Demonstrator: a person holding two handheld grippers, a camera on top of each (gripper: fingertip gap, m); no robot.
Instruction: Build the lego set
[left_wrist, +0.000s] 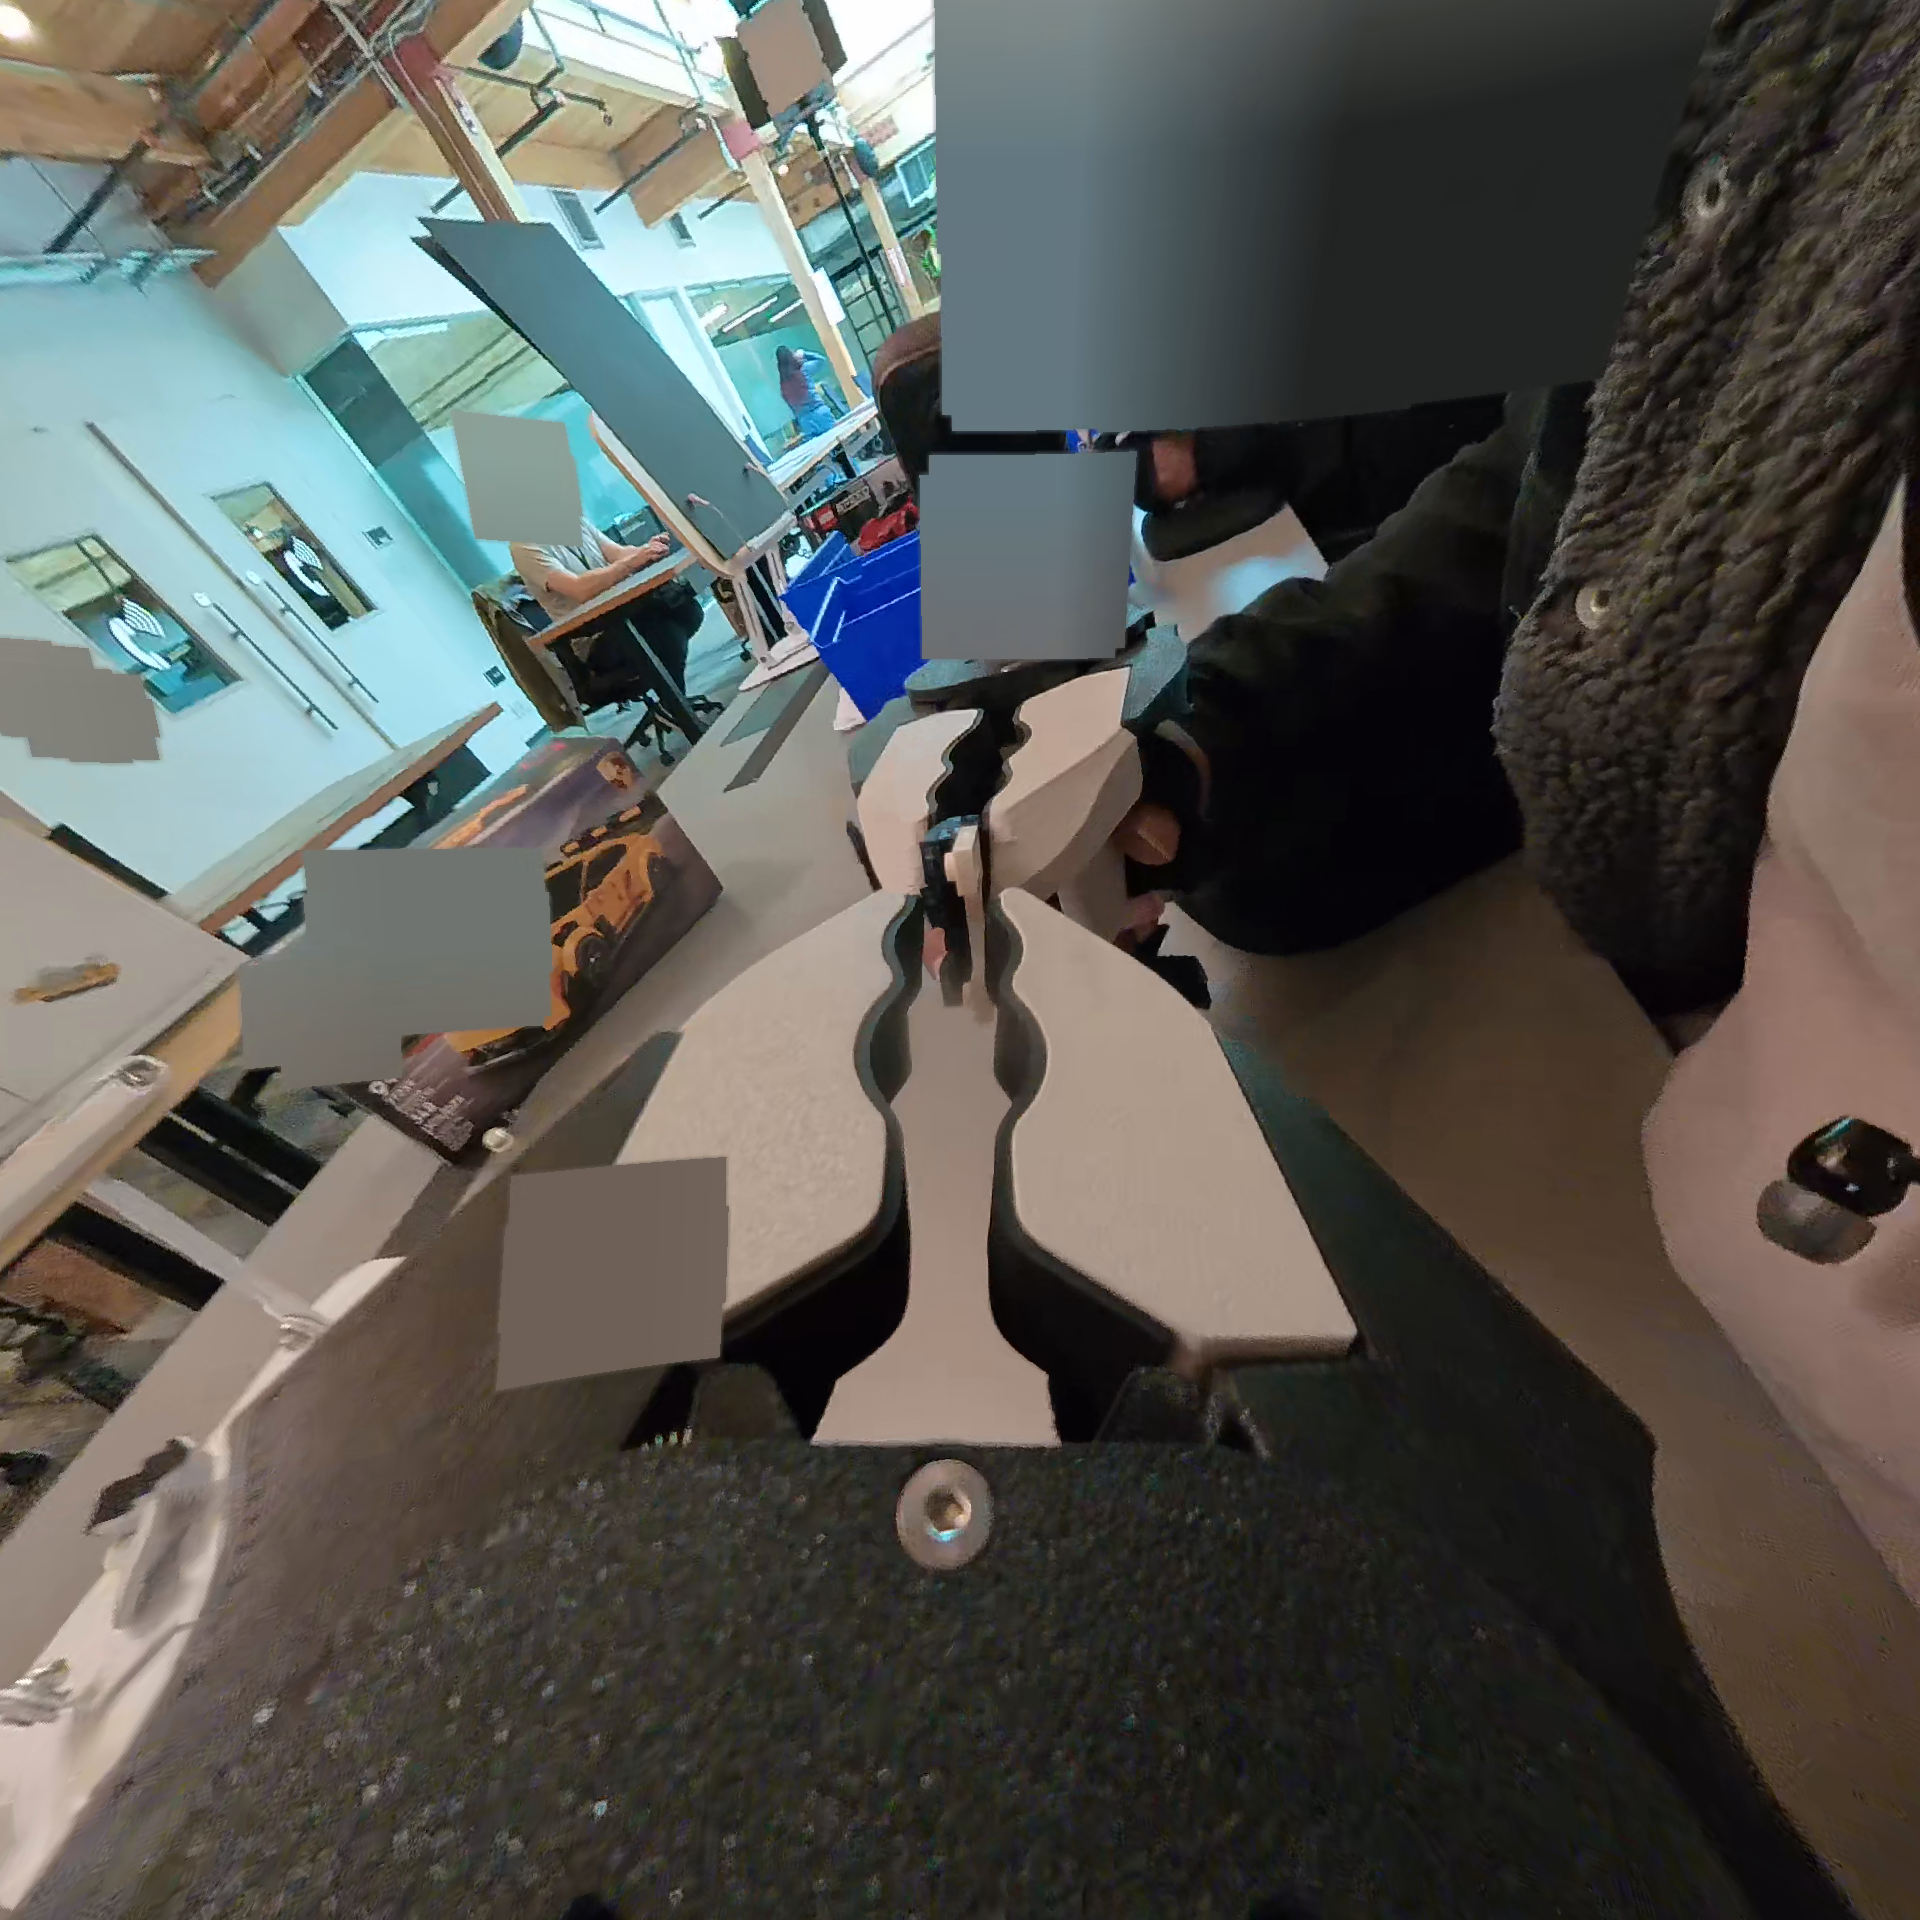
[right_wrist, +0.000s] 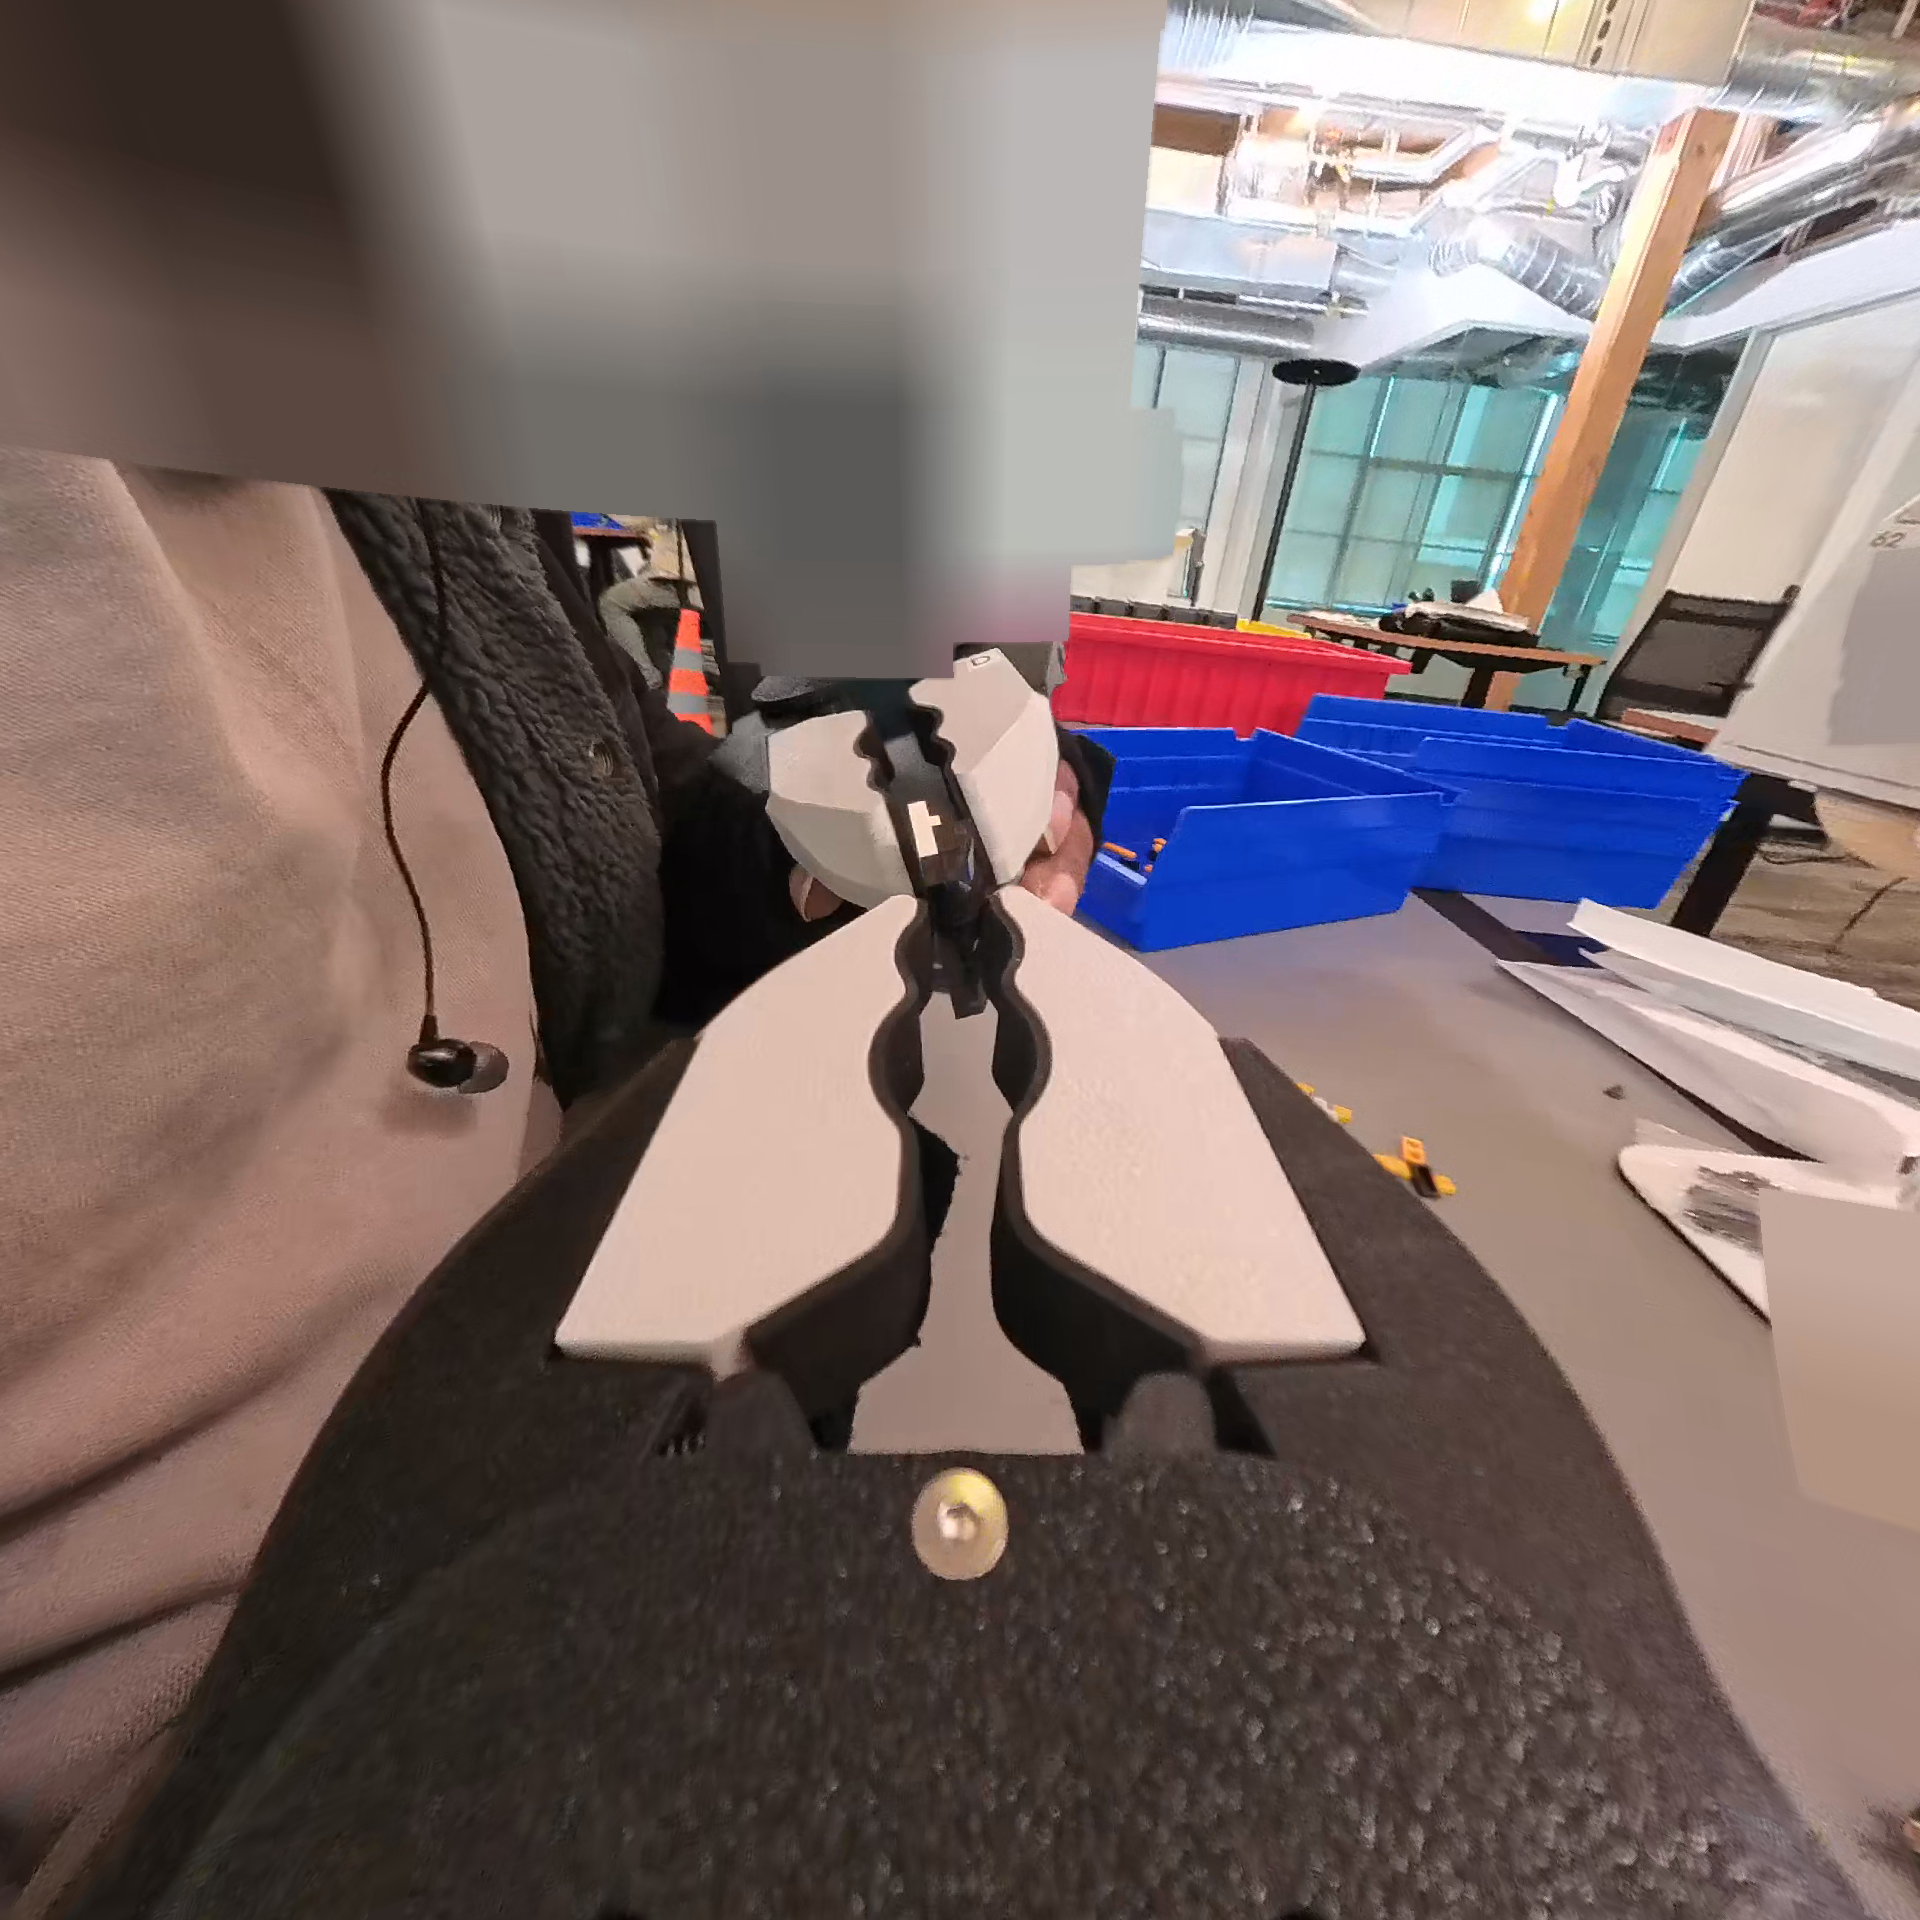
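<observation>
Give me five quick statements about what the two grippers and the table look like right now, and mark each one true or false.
1. The left gripper and the right gripper meet tip to tip, raised off the table. True.
2. Each gripper's jaws are nearly closed on a small lego piece: a black and white piece and a black piece. True.
3. The bins behind the grippers are all green. False: there are blue bins and a red bin.
4. A lego box showing a yellow car sits on the grey table. True.
5. The table holds no loose lego pieces. False: small yellow pieces lie on it near the white paper.
</observation>
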